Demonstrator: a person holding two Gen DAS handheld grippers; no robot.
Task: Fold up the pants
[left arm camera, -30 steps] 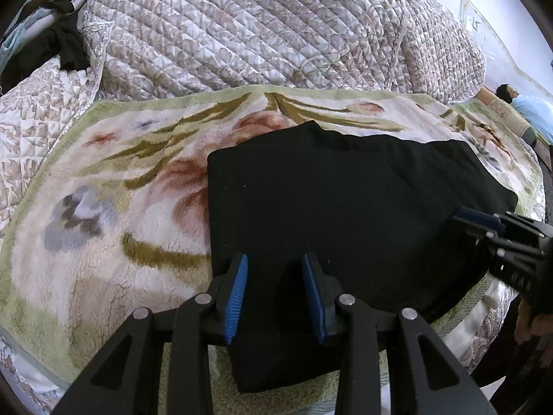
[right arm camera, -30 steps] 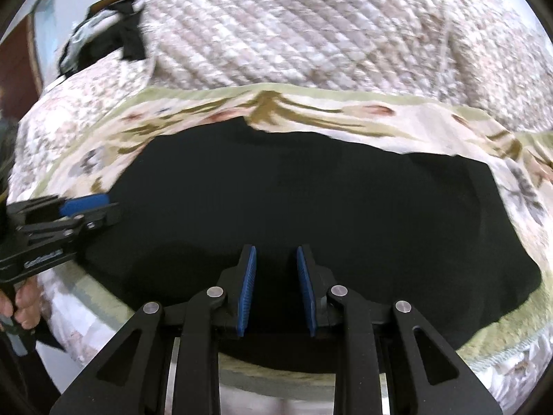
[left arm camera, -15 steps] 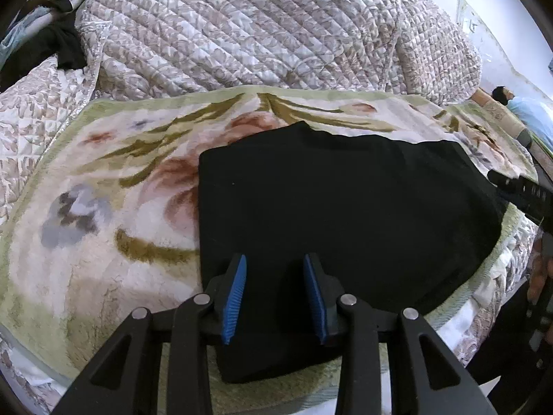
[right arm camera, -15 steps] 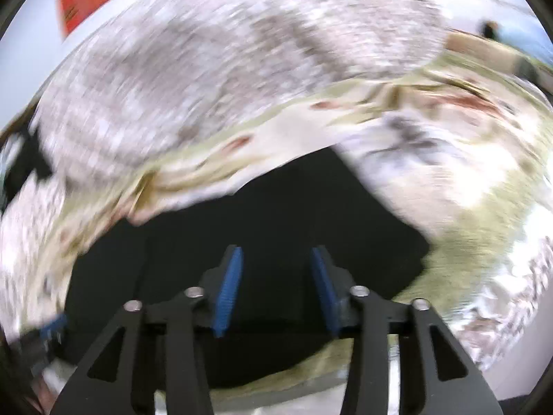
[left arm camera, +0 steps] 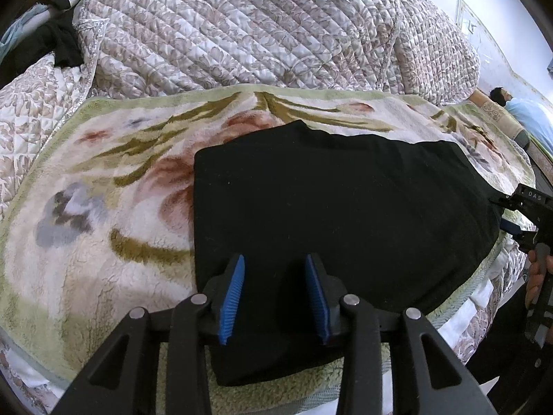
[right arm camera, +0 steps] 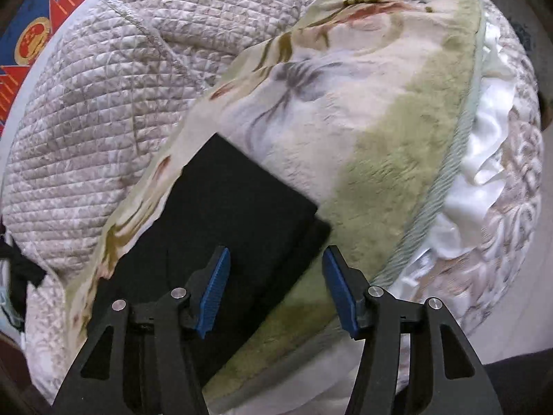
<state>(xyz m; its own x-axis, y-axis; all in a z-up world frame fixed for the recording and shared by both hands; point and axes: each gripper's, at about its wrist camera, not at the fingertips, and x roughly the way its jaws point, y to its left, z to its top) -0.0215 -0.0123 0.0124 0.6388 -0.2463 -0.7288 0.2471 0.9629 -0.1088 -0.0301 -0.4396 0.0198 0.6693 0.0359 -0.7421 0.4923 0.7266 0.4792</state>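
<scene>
- The left claw (left arm camera: 274,294) hovers low over the near edge of the black pants (left arm camera: 331,214), its blue pads moderately apart; dark cloth fills the gap behind them, but whether the pads touch it is hard to tell, and nothing looks pinched.
- The right claw (right arm camera: 276,290) has just been opening and stands wide, nothing gripped; the right-hand corner of the pants (right arm camera: 235,214) lies under and between its pads.
- In the left wrist view the right claw (left arm camera: 518,221) shows only partly at the right rim, just beside the pants' right end, with part of a hand (left arm camera: 535,276) cut off by the frame.
- The pants lie folded into a flat dark rectangle on the floral blanket (left arm camera: 90,214) spread over the bed; folds and seams are lost in the black.
- A layered corner shows at the pants' right end in the right wrist view.
- Farther off, a heaped quilted bedspread (left arm camera: 249,31) rises behind the blanket.
- At the far left, dark clothing (left arm camera: 65,48) lies half hidden behind the quilt.
- At the far right edge, a person in a light blue top (left arm camera: 528,117) lies, small and partly cut off.
</scene>
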